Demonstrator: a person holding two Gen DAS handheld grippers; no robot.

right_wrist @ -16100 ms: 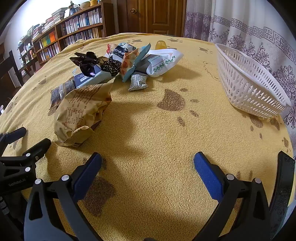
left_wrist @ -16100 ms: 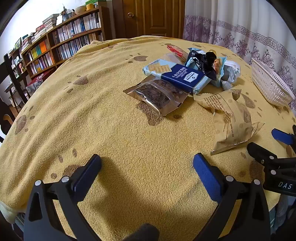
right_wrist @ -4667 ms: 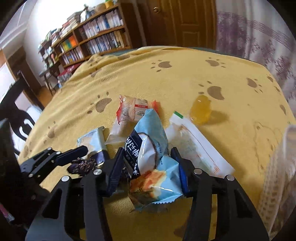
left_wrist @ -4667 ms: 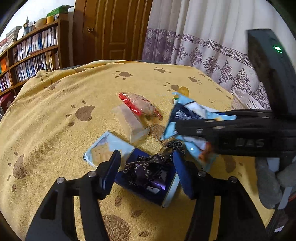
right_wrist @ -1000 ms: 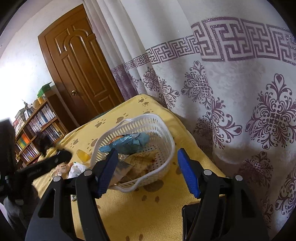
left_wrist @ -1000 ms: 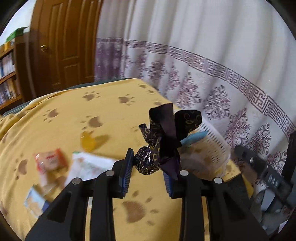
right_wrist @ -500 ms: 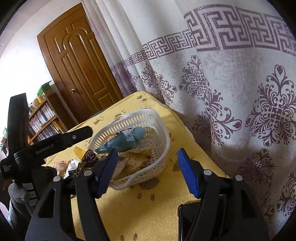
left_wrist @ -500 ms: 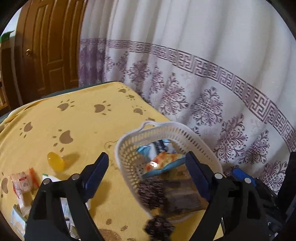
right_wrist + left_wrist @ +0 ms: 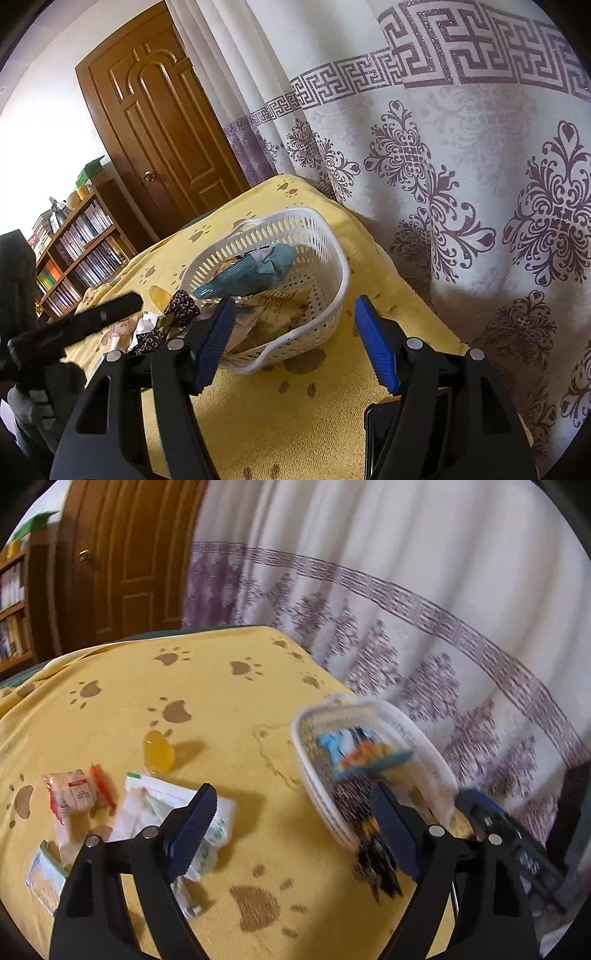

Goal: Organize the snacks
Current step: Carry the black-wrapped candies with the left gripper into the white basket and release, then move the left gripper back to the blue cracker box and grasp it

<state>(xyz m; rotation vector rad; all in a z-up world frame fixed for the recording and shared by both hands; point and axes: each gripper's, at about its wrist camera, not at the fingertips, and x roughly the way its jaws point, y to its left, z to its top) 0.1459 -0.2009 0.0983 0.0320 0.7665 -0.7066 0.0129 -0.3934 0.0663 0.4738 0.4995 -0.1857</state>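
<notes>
Two claws, both spread wide with nothing pinched. Looks like the drop-off step for the dark bow-tied candy: lying right against the right finger of the left claw, at the near rim of the white basket. Too blurry to call it inside or hanging over the edge, so maybe worth a nudge in. Blue packet sitting in the basket, just ahead. Next up, probably a swing left for the white packet by the left finger, or the orange jelly beyond it. Right claw parked just short of the basket.
</notes>
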